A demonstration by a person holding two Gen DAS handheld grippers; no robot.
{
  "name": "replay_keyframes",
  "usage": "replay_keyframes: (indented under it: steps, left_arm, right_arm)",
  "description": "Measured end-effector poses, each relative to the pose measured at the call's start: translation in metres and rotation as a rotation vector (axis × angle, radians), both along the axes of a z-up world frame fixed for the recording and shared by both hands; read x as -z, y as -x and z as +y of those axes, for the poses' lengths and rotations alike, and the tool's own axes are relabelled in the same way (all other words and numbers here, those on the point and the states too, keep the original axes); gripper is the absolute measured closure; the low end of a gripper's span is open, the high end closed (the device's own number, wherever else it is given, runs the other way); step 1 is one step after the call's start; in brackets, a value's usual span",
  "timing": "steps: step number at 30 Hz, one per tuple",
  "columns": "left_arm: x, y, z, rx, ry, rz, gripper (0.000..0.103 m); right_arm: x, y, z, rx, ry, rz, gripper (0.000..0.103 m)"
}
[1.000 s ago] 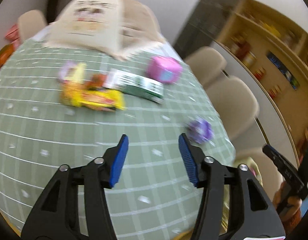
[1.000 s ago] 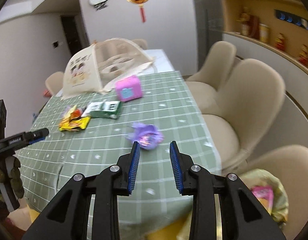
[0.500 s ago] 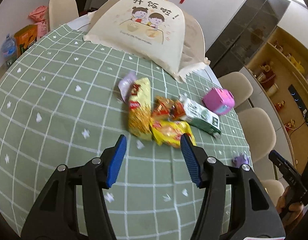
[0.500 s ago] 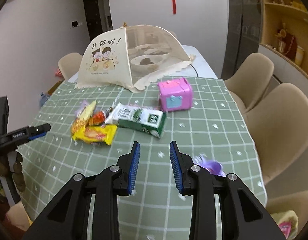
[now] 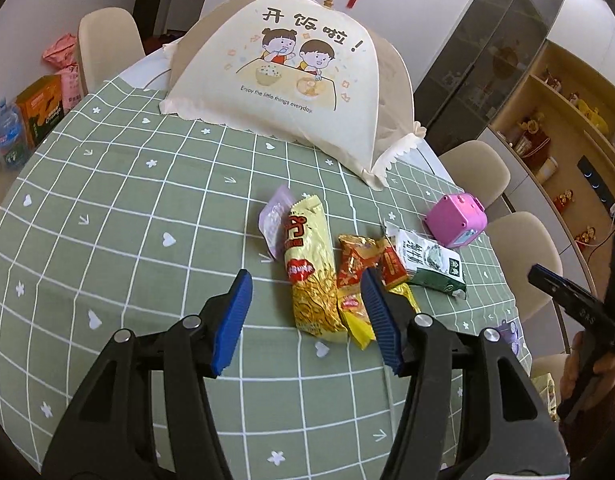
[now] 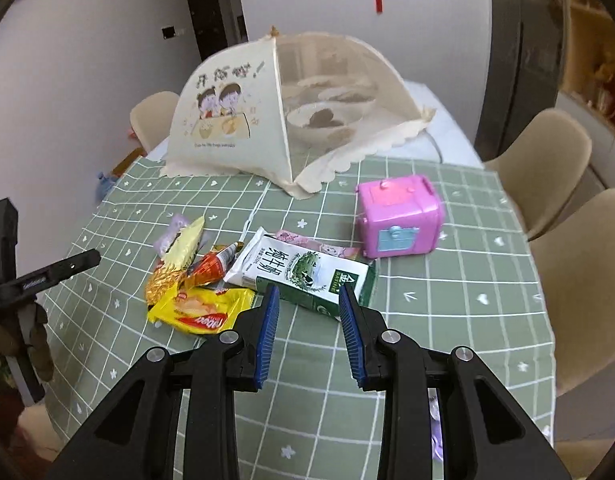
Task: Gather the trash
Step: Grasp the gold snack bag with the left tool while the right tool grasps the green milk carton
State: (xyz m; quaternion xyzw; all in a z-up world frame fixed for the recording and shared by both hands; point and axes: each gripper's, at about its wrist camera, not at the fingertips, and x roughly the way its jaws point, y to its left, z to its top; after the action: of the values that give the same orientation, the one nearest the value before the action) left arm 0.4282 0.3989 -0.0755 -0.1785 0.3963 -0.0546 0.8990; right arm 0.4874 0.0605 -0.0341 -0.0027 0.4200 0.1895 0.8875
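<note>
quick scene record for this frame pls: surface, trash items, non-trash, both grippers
surface: table under a green checked cloth
trash: gold noodle packet, red wrapper, yellow snack pack, milk carton lying flat, purple wrapper near the table edge
non-trash: pink toy box, mesh food cover over dishes
left gripper: open, empty, above the packets
right gripper: open, empty, fingers in front of the carton
</note>
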Motion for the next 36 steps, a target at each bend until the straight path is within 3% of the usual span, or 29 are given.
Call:
replay_keyframes:
  steps: [3,6,9,13,19,29,33,36]
  left_arm:
    - [0.003,-0.005,0.006,-0.007,0.001,0.007,0.049]
    - [0.011,-0.009,0.012,-0.021,0.005,0.032,0.049]
    - [0.023,-0.012,0.015,-0.028,0.016,0.065,0.049]
    - [0.032,-0.018,0.016,-0.031,0.020,0.091,0.049]
    - [0.032,-0.026,0.016,-0.028,0.017,0.089,0.049]
    - [0.041,-0.055,0.003,0.020,0.036,0.100,0.044]
    - [0.049,-0.065,-0.006,0.028,0.046,0.129,0.044]
    - [0.049,-0.068,-0.012,0.046,0.041,0.132,0.044]
  right_arm:
    - [0.011,-0.020,0.007,-0.002,0.015,0.042,0.073]
    - [0.023,-0.040,0.022,-0.072,0.056,0.061,0.073]
    - [0.036,-0.060,0.048,-0.153,0.162,0.028,0.073]
    - [0.055,-0.089,0.072,-0.240,0.189,0.056,0.073]
    - [0.083,-0.126,0.065,-0.150,0.125,0.134,0.073]
    - [0.096,-0.064,0.025,-0.088,-0.089,0.264,0.073]
    - [0.100,-0.038,0.026,-0.127,-0.089,0.301,0.073]
    - [0.091,-0.029,0.031,-0.144,-0.044,0.238,0.073]
